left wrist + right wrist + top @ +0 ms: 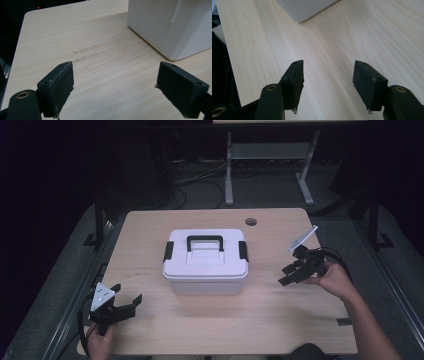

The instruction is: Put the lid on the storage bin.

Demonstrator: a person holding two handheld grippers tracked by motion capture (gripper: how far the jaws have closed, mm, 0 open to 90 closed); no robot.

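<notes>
High view: left gripper [129, 302] sits at about 7 o'clock from table centre, near the front-left corner, jaws apart with nothing between them, pointing toward 2 o'clock at the storage box [205, 262]. The left hand [100, 344] grips it from below at the front edge, forearm out of frame, grey plate on top tilted up. Right gripper [289, 274] is at about 3 o'clock, near the right edge, jaws spread and empty, aimed toward 8 o'clock at the box's right side, well short of it. The right hand [334, 279] wraps the body from behind, wrist cocked, forearm running in from the bottom-right corner at roughly 5 o'clock. The box is white with a lid, a black handle [205, 241] on top and black latches at each end; it stands upright mid-table [150, 222], apart from both tools. Left gripper view: pads wide open over bare wood, low to the surface, box corner at 1 o'clock. Right gripper view: jaws open over bare wood, box corner at 11 o'clock, table edge along the left.
</notes>
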